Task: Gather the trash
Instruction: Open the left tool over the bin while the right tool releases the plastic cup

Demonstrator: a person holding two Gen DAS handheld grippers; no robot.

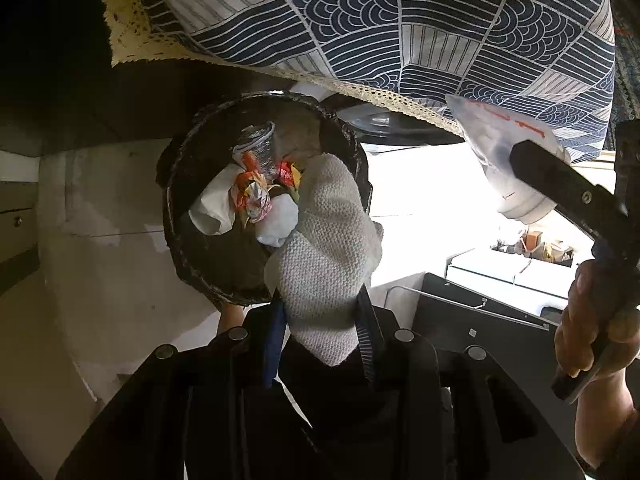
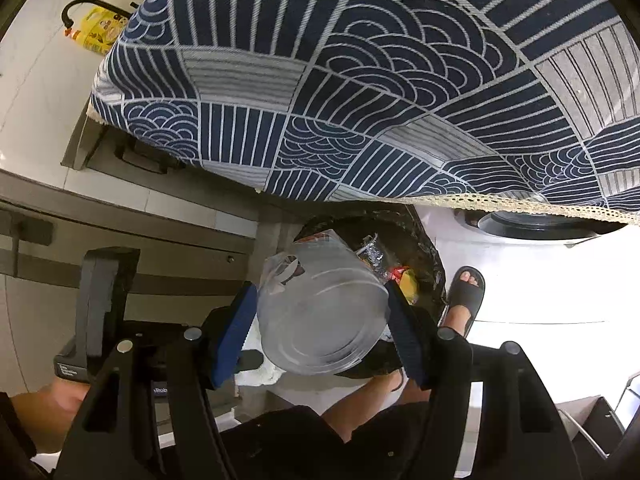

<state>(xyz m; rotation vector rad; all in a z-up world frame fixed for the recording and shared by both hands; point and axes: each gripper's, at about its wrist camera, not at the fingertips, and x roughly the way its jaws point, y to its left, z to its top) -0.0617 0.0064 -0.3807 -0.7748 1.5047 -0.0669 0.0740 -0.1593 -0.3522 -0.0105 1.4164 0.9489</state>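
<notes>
White knit cloth (image 1: 324,256) clamped in my left gripper (image 1: 320,312), plastic cup (image 2: 320,312) clamped in my right gripper (image 2: 320,320), both over bin (image 1: 176,216) at 12 o'clock; next, release both.

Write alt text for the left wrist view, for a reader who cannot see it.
The left gripper holds a white knitted cloth over a black bin that already contains crumpled wrappers and paper. At right, the right gripper carries a clear plastic cup, a hand on its handle. A blue patterned tablecloth hangs above.
</notes>
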